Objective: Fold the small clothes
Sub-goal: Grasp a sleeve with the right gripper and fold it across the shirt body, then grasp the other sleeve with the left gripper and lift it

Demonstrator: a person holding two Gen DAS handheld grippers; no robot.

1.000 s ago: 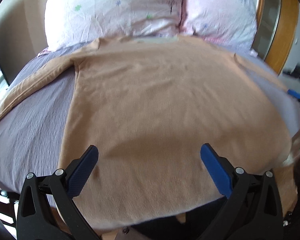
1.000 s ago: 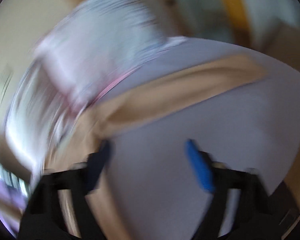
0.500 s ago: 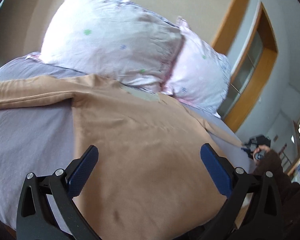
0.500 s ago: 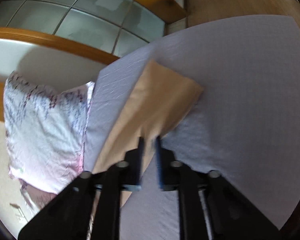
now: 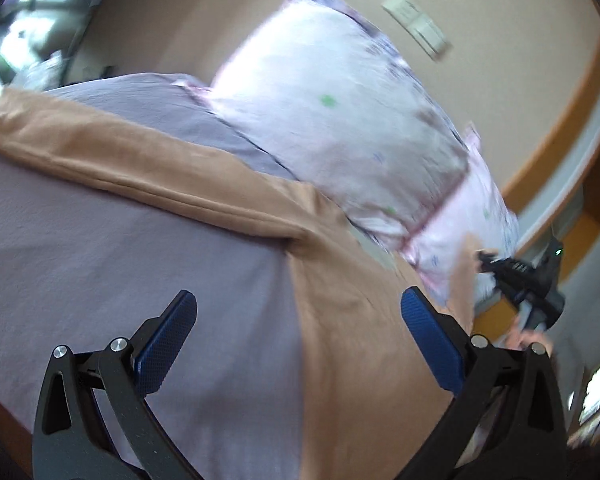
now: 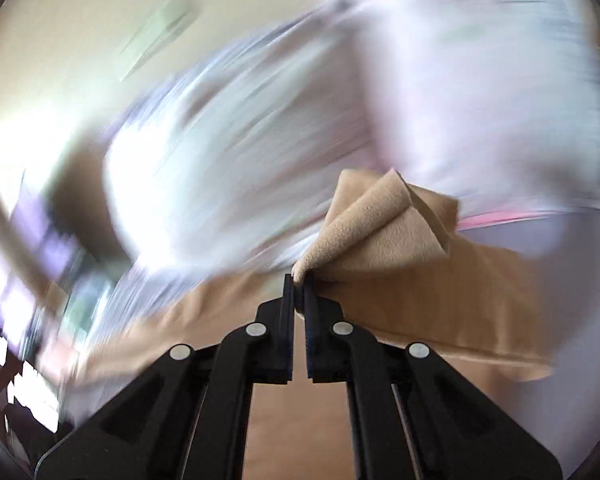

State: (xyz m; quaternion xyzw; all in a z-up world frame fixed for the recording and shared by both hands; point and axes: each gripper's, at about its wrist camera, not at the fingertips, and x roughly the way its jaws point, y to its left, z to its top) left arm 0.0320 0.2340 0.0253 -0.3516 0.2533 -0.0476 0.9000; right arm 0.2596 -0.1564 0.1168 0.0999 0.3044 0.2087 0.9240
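A tan long-sleeved shirt (image 5: pixel 340 320) lies flat on the lilac bedsheet (image 5: pixel 120 280), its left sleeve (image 5: pixel 120 160) stretched out to the left. My left gripper (image 5: pixel 298 332) is open and empty above the shirt's left side, near the armpit. My right gripper (image 6: pixel 298 280) is shut on the end of the shirt's right sleeve (image 6: pixel 380 228) and holds it lifted, the cloth bunched above the jaws. The right gripper also shows in the left wrist view (image 5: pixel 520 276), raised at the far right.
Two pale pink pillows (image 5: pixel 340 120) lie at the head of the bed behind the shirt. A beige wall with a switch plate (image 5: pixel 416 24) stands behind them. A wooden frame (image 5: pixel 560 140) is at the right. The right wrist view is motion-blurred.
My right gripper closed on the right sleeve end and lifted it off the bed. My left gripper has swung left, from over the shirt's body to its left armpit, still open.
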